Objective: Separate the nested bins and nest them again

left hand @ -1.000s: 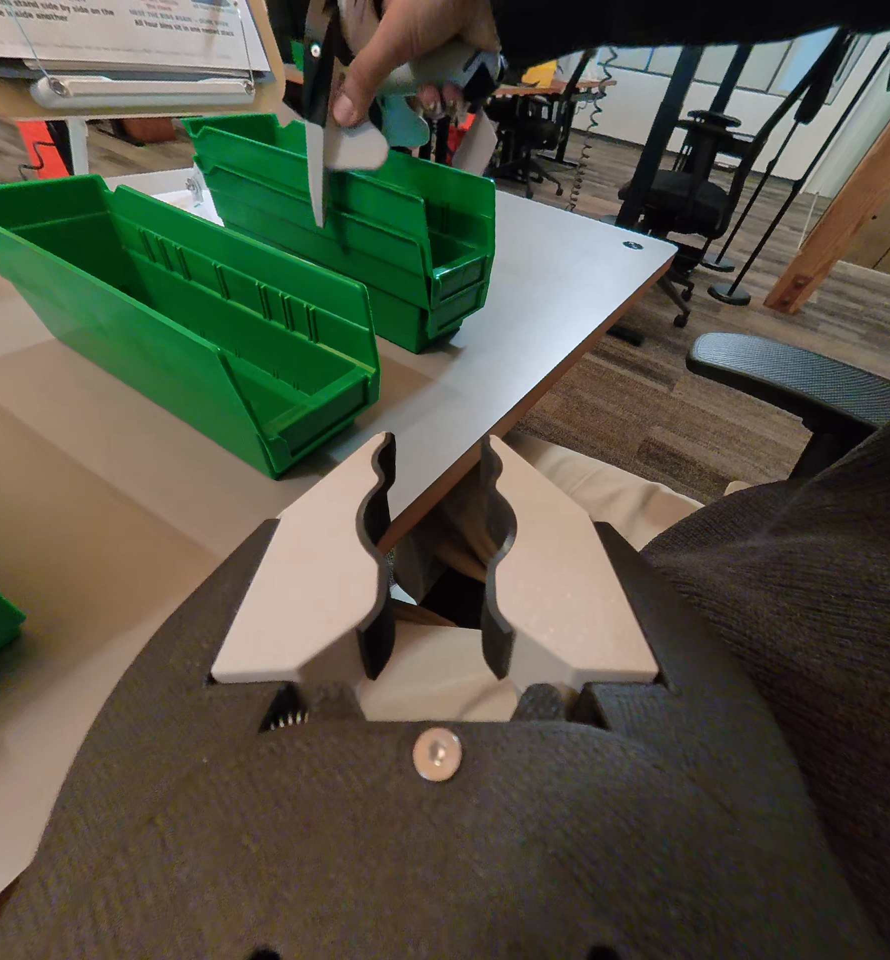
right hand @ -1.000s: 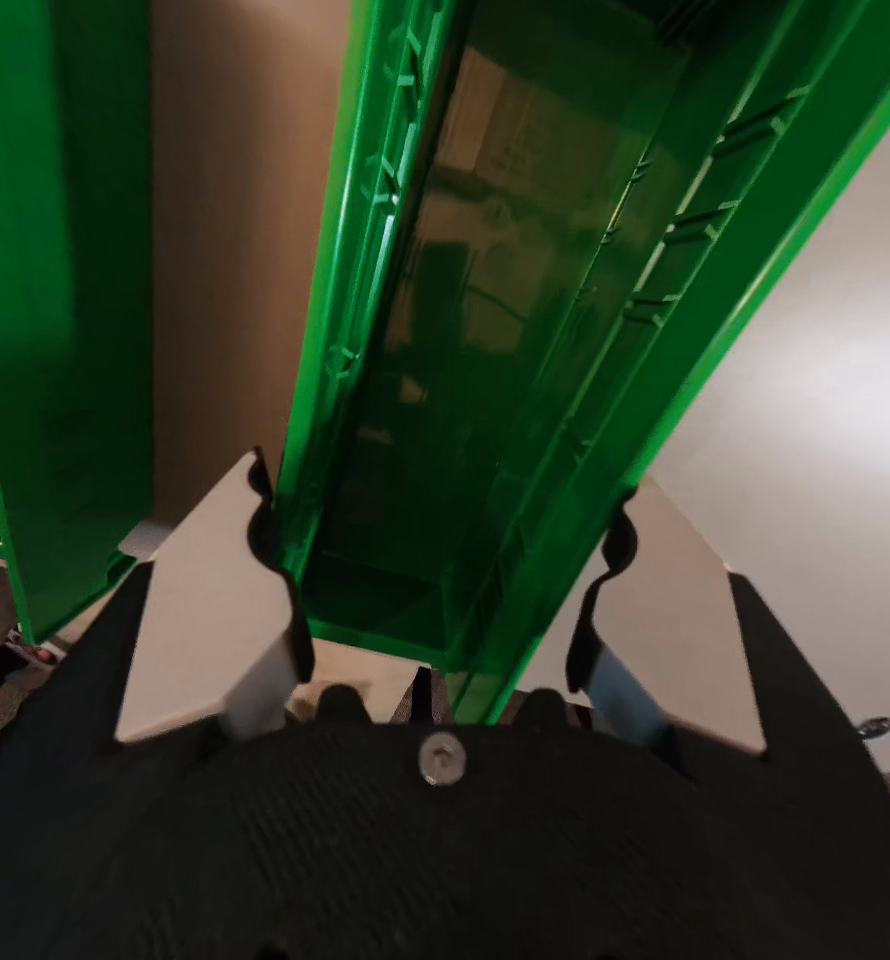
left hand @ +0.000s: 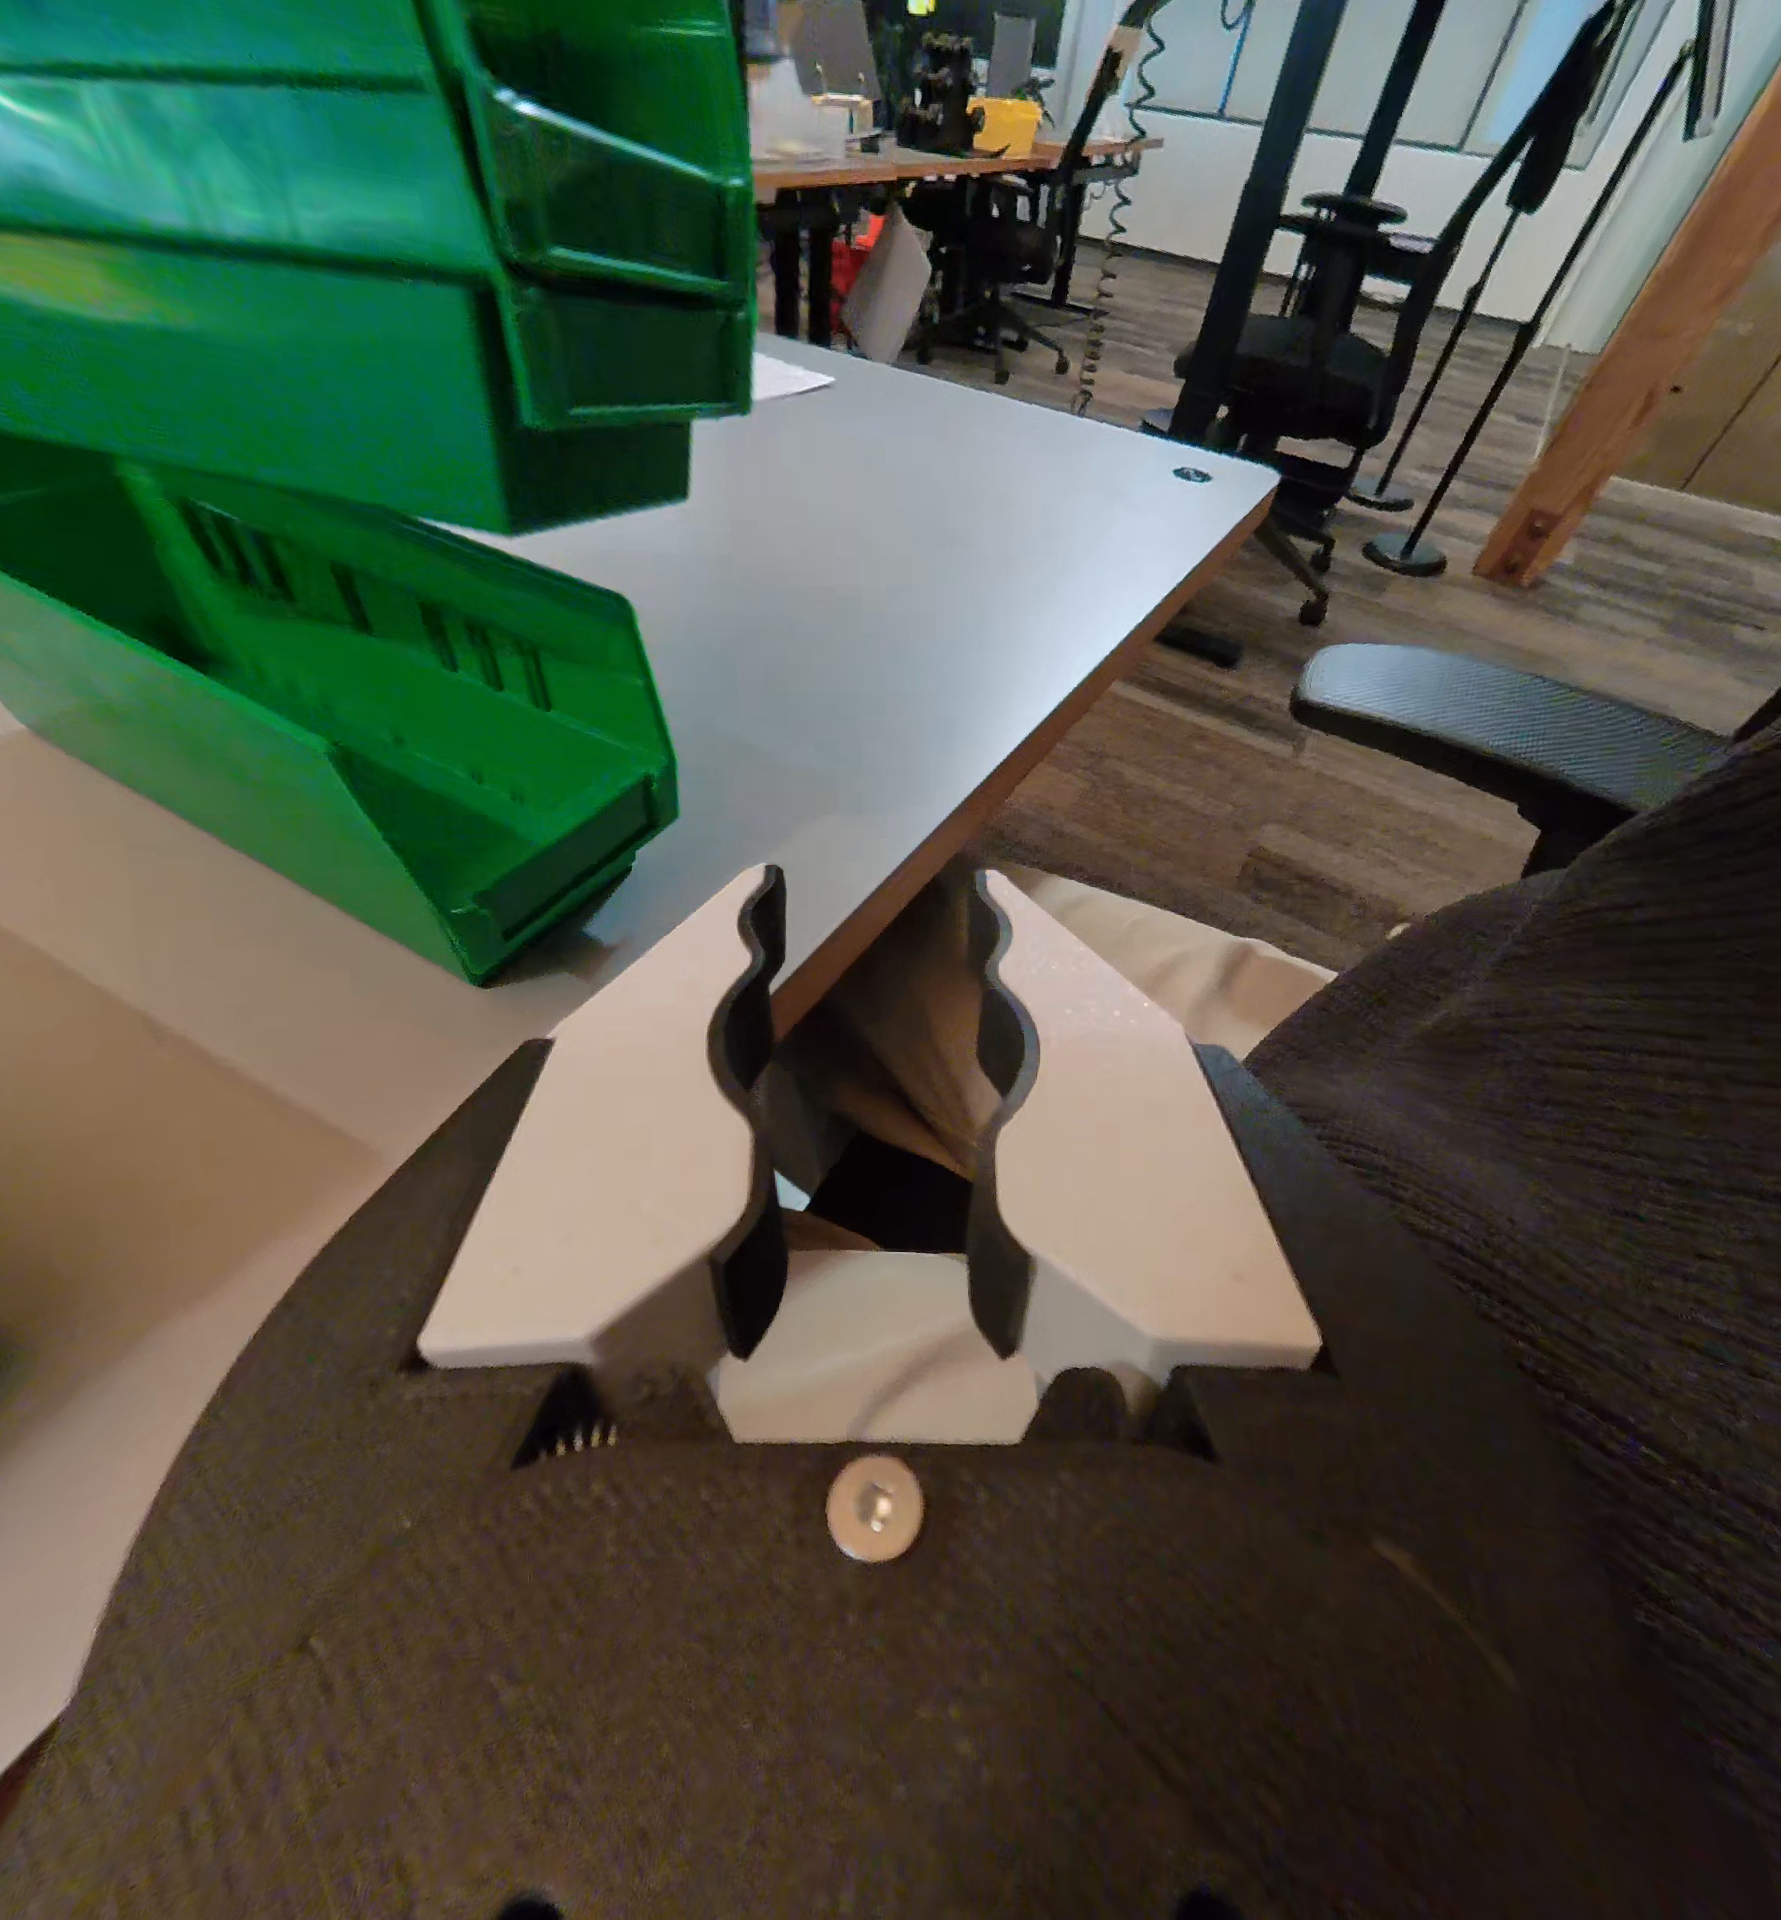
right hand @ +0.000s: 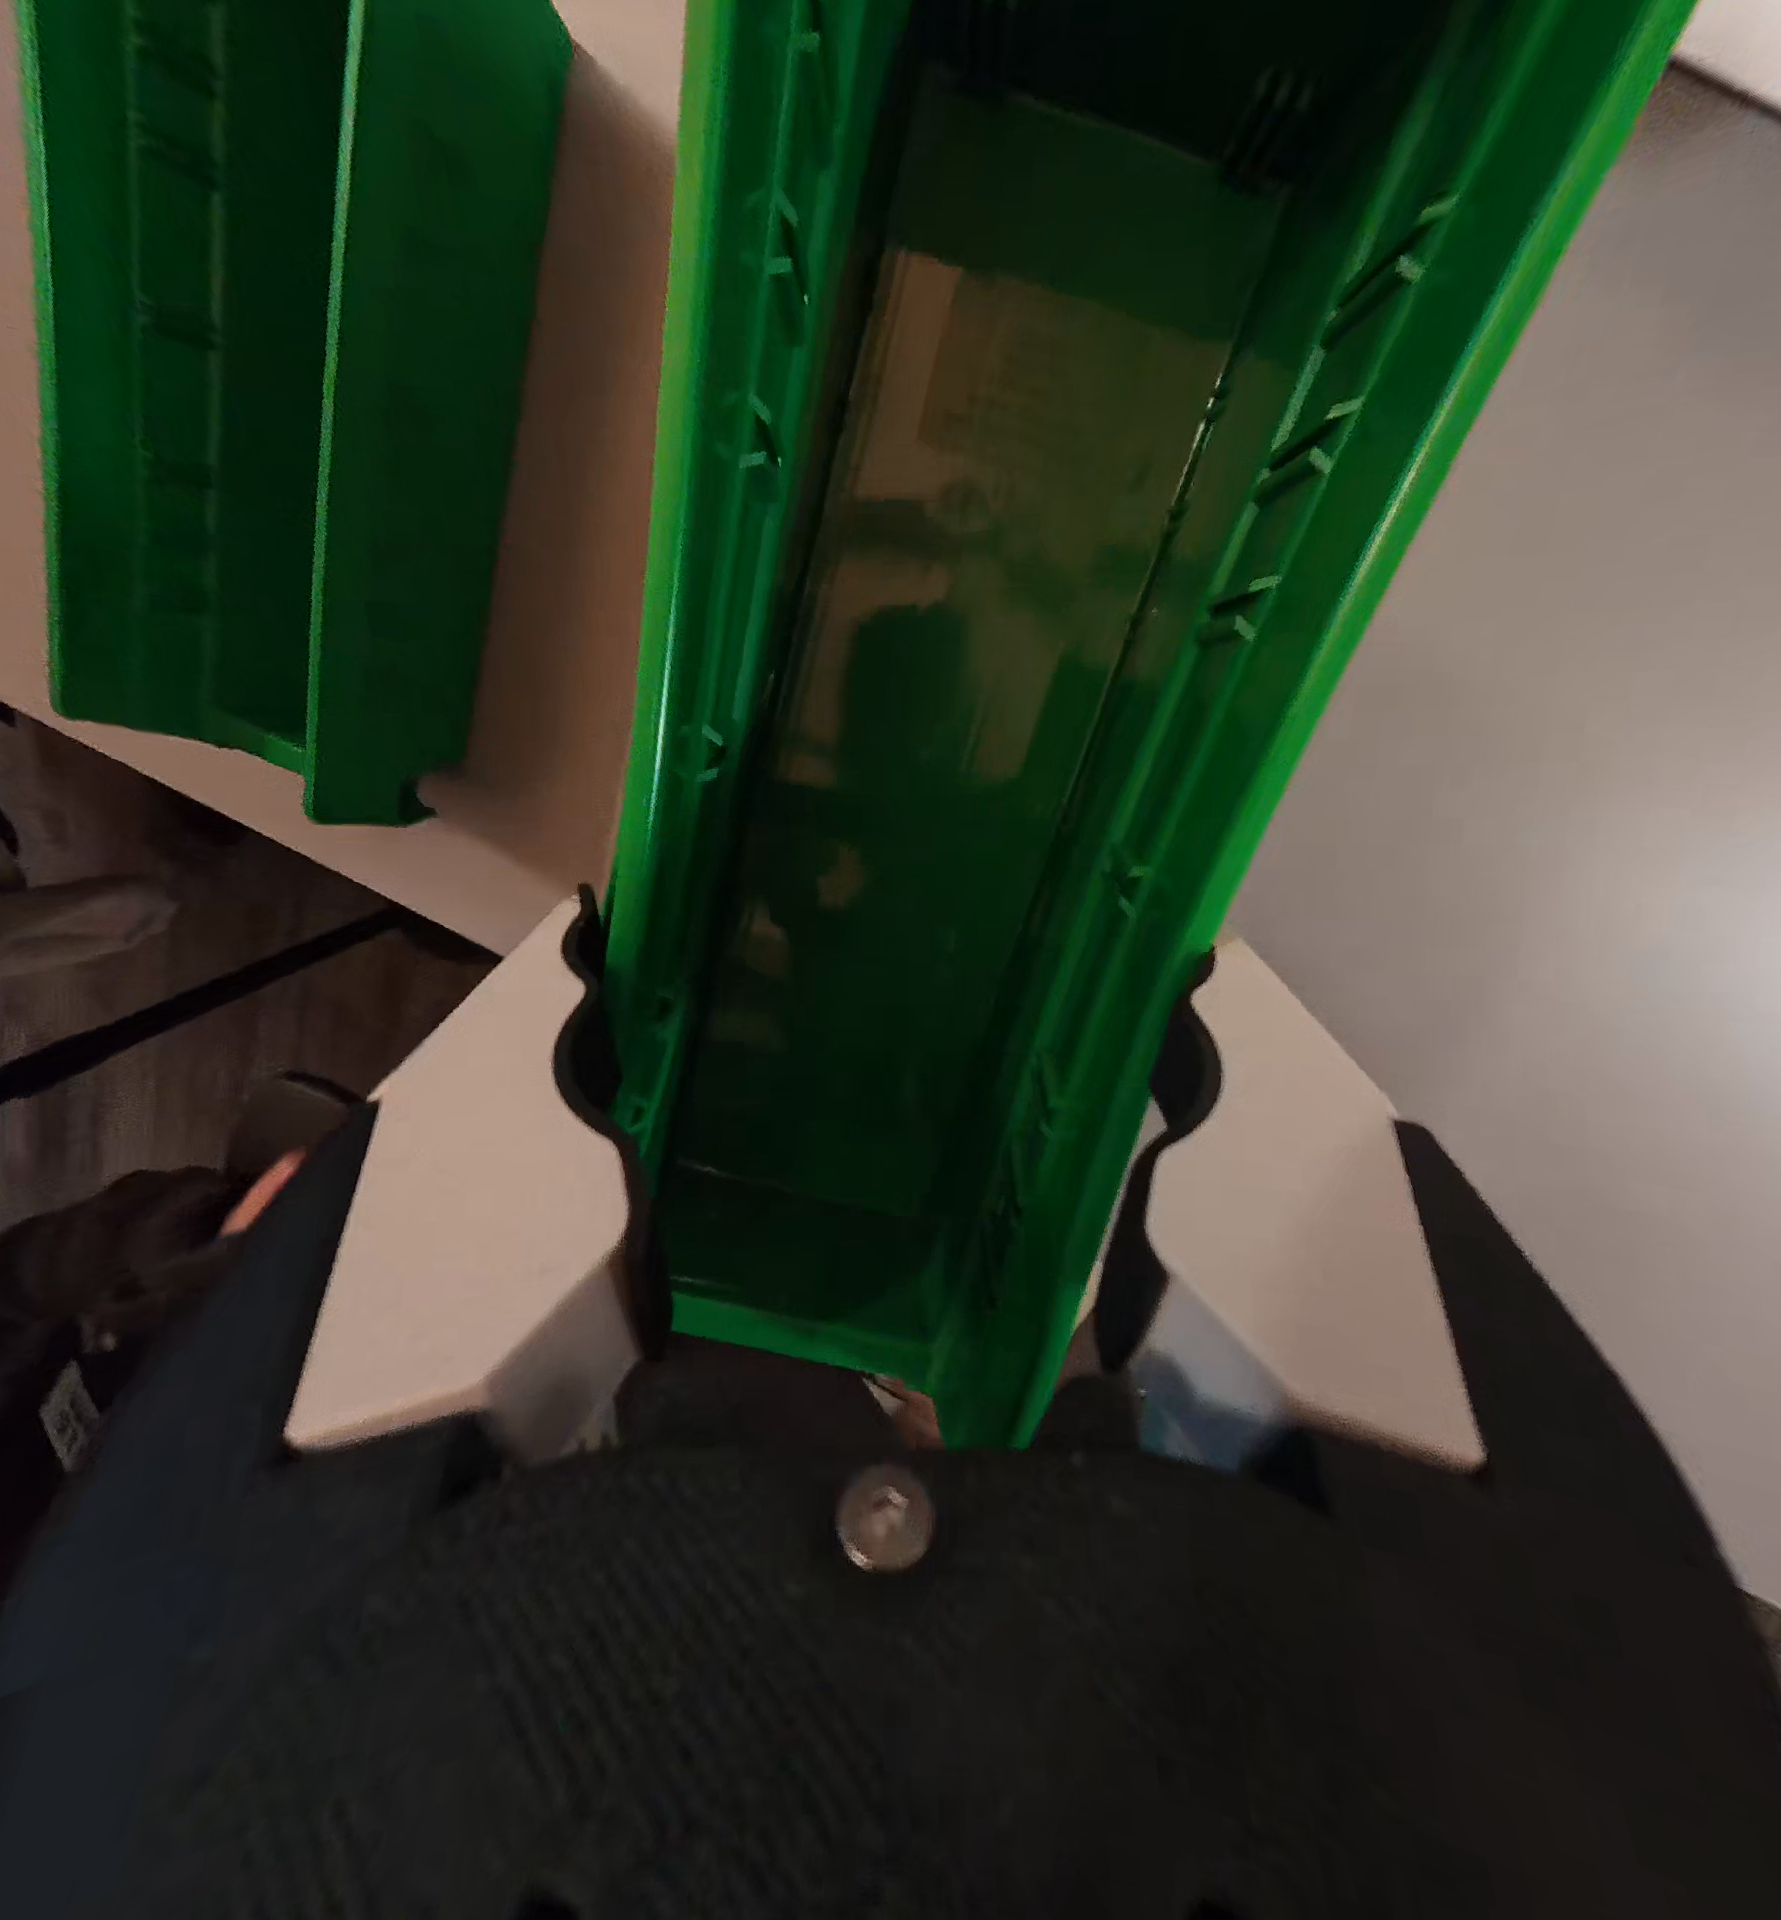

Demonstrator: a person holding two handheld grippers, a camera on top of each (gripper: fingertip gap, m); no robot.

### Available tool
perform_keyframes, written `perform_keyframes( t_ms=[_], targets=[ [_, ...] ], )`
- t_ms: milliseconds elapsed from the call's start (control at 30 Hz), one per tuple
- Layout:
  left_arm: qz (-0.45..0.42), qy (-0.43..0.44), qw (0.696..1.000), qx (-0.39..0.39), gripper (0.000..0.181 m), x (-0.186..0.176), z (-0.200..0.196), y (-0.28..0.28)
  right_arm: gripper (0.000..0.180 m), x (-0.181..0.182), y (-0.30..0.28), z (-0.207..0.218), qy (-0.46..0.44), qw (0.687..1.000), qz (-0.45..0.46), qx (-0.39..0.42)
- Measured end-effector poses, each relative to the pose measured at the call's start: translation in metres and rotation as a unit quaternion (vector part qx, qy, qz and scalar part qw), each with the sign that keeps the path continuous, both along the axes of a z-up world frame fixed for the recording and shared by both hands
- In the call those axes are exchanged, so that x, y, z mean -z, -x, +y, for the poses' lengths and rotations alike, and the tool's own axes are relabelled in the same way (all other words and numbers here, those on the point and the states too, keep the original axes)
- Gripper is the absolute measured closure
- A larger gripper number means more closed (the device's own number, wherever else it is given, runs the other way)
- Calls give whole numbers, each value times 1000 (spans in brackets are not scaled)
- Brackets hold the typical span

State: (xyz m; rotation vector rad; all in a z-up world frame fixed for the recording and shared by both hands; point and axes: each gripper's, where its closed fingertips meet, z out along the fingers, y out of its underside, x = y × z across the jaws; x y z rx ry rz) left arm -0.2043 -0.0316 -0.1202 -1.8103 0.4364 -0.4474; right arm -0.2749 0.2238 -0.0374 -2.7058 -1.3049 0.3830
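Right gripper (right hand: 886, 1143) clamps the nested green pair (left hand: 346, 260) airborne above the single bin (left hand: 294, 727); left gripper (left hand: 875, 1081) open, idle. Re-nesting step: align, then lower.

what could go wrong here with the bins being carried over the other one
The right gripper pinches the lifted nested bins at one end only, so the long stack could sag or slip free. They hang tilted above the single bin on the table, so a misaligned descent might jam a rim. That bin sits near the table edge; a knock could push it off.
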Motion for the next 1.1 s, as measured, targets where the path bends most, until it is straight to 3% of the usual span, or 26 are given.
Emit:
perform_keyframes(
  t_ms=[433,600,767,833,967,1100],
  targets=[
    [30,2,999,31,144,2,-9,-17,72,10,29,-5,-30,999,-32,17],
    [40,0,999,29,144,3,-9,-18,68,30,46,-7,-24,999,-6,29],
    [44,12,998,31,143,10,-8,-18,53,60,49,-11,-55,998,-37,-3],
    [47,13,998,28,144,12,-8,-16,45,58,51,-14,-57,998,-29,-21],
    [38,19,999,24,143,13,-6,-12,45,34,44,-23,-57,997,19,-47],
    [34,25,999,23,143,17,-5,-12,63,17,22,-40,-56,991,97,-69]
  ],
)
